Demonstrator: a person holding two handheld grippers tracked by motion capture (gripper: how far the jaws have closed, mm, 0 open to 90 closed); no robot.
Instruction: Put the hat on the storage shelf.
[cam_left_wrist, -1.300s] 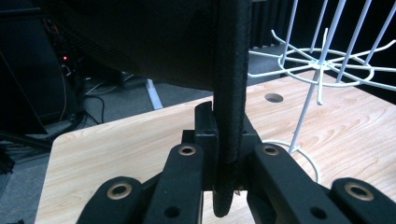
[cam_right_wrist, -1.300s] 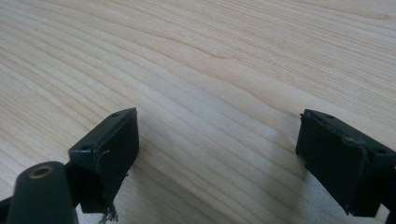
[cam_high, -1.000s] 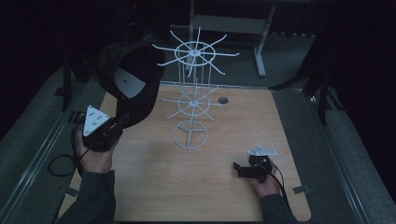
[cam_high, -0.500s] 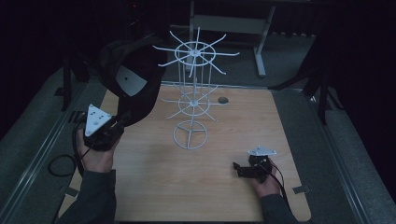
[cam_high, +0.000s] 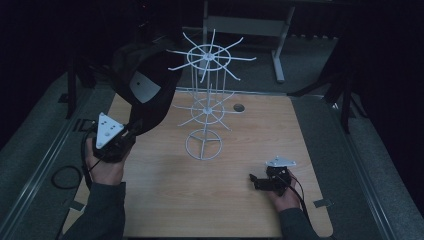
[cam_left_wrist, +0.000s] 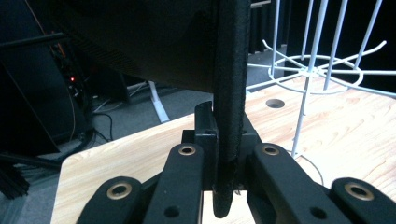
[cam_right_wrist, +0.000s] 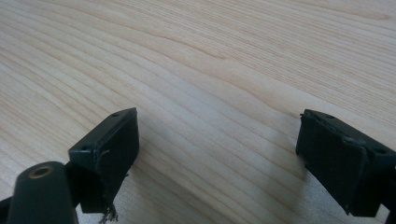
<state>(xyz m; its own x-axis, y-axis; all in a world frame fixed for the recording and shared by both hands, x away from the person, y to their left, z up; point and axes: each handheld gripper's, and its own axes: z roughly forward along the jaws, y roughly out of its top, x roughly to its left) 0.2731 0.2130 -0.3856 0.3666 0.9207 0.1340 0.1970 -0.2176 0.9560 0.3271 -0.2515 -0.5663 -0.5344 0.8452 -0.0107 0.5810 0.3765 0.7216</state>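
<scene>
— What's the biggest thing by your tongs?
— The wooden table (cam_high: 165, 200). My right gripper (cam_high: 254, 180) lies on it, jaws wide apart, holding nothing.
— And the white wire rack (cam_high: 204, 100)?
— It stands between my two grippers.
— What's the dark thing?
— A black cap (cam_high: 145, 90), I think; it's dim. My left gripper (cam_high: 131, 131) pinches its brim, and the cap hangs up just beside the rack.
</scene>
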